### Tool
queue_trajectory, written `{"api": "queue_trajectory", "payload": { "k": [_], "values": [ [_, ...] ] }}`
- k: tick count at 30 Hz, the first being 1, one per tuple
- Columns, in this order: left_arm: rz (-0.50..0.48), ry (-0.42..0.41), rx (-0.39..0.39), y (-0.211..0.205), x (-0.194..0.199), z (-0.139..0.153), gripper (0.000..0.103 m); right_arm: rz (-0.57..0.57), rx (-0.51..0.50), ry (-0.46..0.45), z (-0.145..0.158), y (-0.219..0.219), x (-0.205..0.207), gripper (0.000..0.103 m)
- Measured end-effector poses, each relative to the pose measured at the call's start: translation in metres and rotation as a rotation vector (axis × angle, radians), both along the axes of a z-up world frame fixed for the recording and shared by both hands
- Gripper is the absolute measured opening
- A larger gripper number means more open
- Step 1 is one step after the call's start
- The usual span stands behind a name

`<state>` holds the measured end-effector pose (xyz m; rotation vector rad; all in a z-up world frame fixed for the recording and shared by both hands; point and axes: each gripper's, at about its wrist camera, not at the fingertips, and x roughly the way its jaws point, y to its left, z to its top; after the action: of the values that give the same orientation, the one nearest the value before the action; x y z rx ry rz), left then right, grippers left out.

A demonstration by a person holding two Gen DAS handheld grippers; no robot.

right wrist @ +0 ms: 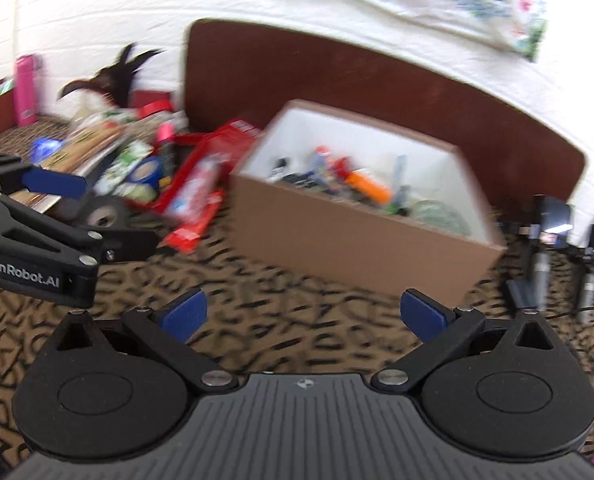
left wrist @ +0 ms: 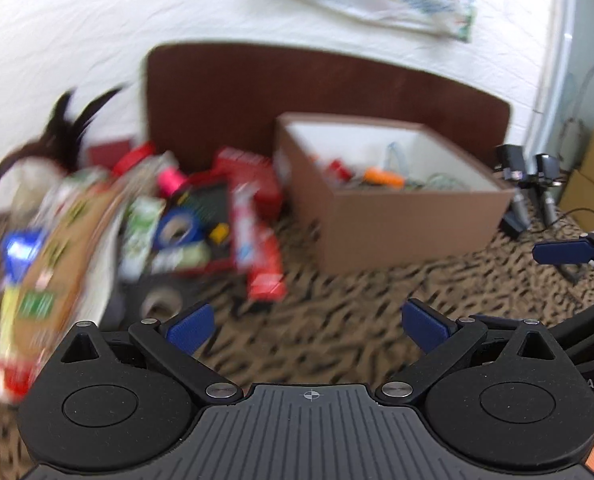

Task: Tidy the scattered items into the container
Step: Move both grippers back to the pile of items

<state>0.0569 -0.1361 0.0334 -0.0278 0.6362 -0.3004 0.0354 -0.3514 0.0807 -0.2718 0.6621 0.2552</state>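
A brown cardboard box (left wrist: 409, 224) with a white inside stands on the patterned carpet and holds several small items, among them an orange one (left wrist: 383, 178). It also shows in the right wrist view (right wrist: 349, 240). Left of it lies a blurred pile of scattered items (left wrist: 201, 216): red packets (left wrist: 263, 268), a blue tape roll (left wrist: 177, 230), a pink item and green packs. The pile shows in the right wrist view (right wrist: 153, 172) too. My left gripper (left wrist: 307, 324) is open and empty above the carpet. My right gripper (right wrist: 303, 316) is open and empty in front of the box.
A dark brown headboard (left wrist: 297, 84) stands behind the box against a white bed. Black camera gear (left wrist: 525, 188) and cardboard boxes (left wrist: 593, 176) lie at the right. A pink bottle (right wrist: 27, 88) stands far left. A flat snack bag (left wrist: 45, 272) lies at the pile's left.
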Motion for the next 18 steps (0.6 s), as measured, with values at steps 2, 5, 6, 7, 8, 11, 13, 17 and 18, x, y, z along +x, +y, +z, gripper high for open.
{"api": "queue_trajectory", "payload": {
  "k": [2, 5, 6, 7, 8, 11, 13, 17, 18],
  "values": [
    [0.045, 0.022, -0.001, 0.021, -0.009, -0.013, 0.103, 0.043, 0.01, 0.021, -0.008, 0.016, -0.004, 0.102],
    [0.113, 0.034, 0.014, 0.051, -0.02, -0.027, 0.103, 0.098, 0.031, 0.057, -0.022, 0.042, -0.008, 0.102],
    [0.137, 0.041, 0.019, 0.061, -0.023, -0.031, 0.103, 0.113, 0.04, 0.069, -0.027, 0.051, -0.009, 0.102],
    [0.155, 0.048, 0.02, 0.07, -0.024, -0.034, 0.103, 0.127, 0.05, 0.08, -0.032, 0.058, -0.009, 0.102],
    [0.175, 0.054, 0.019, 0.08, -0.026, -0.037, 0.103, 0.138, 0.061, 0.09, -0.035, 0.065, -0.009, 0.102],
    [0.215, 0.061, 0.023, 0.102, -0.025, -0.043, 0.103, 0.163, 0.096, 0.128, -0.046, 0.085, -0.008, 0.102],
    [0.23, 0.066, 0.018, 0.112, -0.023, -0.046, 0.103, 0.174, 0.117, 0.152, -0.053, 0.098, -0.005, 0.102],
    [0.251, 0.098, -0.024, 0.127, -0.014, -0.056, 0.103, 0.169, 0.133, 0.192, -0.066, 0.119, 0.005, 0.102],
    [0.257, 0.104, -0.033, 0.13, -0.014, -0.059, 0.103, 0.163, 0.13, 0.2, -0.069, 0.124, 0.008, 0.102]
  ]
}}
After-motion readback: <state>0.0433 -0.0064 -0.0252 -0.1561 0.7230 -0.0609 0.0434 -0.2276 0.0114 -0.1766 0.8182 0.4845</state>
